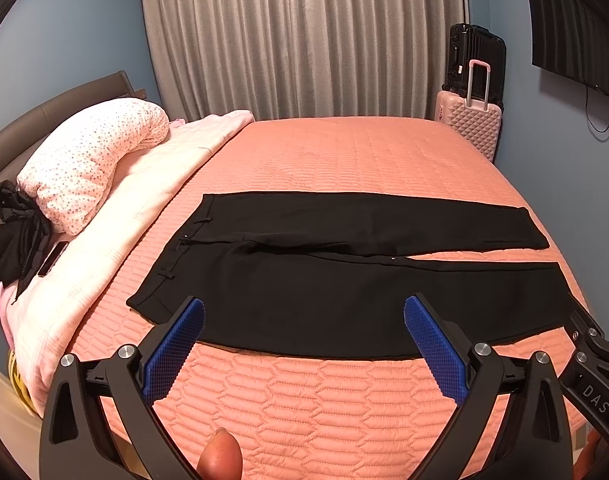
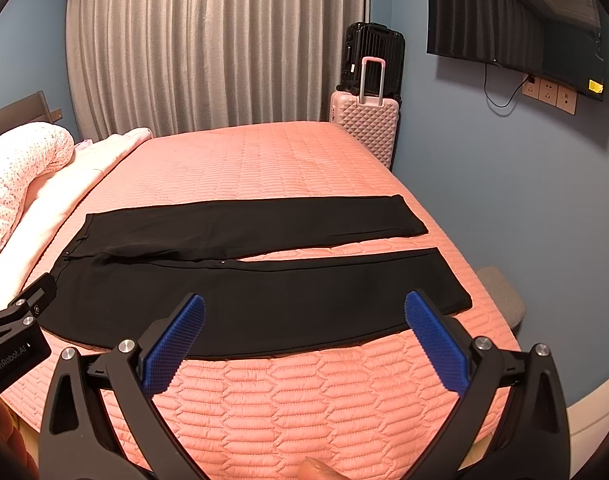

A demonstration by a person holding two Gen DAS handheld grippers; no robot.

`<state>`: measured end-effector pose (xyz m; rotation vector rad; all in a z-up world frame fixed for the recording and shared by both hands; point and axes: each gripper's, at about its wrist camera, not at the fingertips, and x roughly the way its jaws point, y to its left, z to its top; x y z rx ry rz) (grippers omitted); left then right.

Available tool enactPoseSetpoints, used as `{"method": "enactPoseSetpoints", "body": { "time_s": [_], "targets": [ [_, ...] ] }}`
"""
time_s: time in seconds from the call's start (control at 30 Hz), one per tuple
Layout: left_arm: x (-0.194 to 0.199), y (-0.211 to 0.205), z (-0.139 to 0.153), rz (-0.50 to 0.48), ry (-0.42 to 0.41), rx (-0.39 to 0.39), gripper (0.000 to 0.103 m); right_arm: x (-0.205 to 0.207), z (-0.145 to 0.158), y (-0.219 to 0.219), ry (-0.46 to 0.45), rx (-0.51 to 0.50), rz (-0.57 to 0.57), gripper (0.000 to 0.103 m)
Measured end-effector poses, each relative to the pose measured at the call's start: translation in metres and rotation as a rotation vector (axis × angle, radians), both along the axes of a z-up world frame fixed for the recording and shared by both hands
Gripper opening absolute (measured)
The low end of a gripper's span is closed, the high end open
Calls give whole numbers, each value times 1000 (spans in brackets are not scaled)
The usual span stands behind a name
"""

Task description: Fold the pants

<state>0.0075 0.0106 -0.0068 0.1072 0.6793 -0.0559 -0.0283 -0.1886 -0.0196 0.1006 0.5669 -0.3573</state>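
Black pants (image 1: 324, 276) lie flat and spread on the pink quilted bed, waistband to the left, both legs running right with a narrow gap between them; they also show in the right wrist view (image 2: 244, 280). My left gripper (image 1: 304, 312) is open and empty, hovering over the near edge of the near leg toward the waist. My right gripper (image 2: 304, 312) is open and empty, over the near edge of the near leg toward the hem. Each gripper's body shows at the edge of the other's view.
The pink quilted bed (image 1: 324, 152) extends back to grey curtains. A spotted pillow (image 1: 92, 160), a pale blanket and dark clothing (image 1: 12, 232) lie at the left. Pink and black suitcases (image 2: 366, 120) stand at the far right corner. A wall TV (image 2: 516, 28) hangs on the right.
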Motion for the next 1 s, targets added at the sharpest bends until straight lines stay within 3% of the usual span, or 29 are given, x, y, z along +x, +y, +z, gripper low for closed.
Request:
{"method": "enactPoseSetpoints", "body": {
  "time_s": [1.0],
  "targets": [
    [4, 3, 0, 3, 22, -6, 98, 2, -3, 3, 6, 5, -6, 98]
  ]
}}
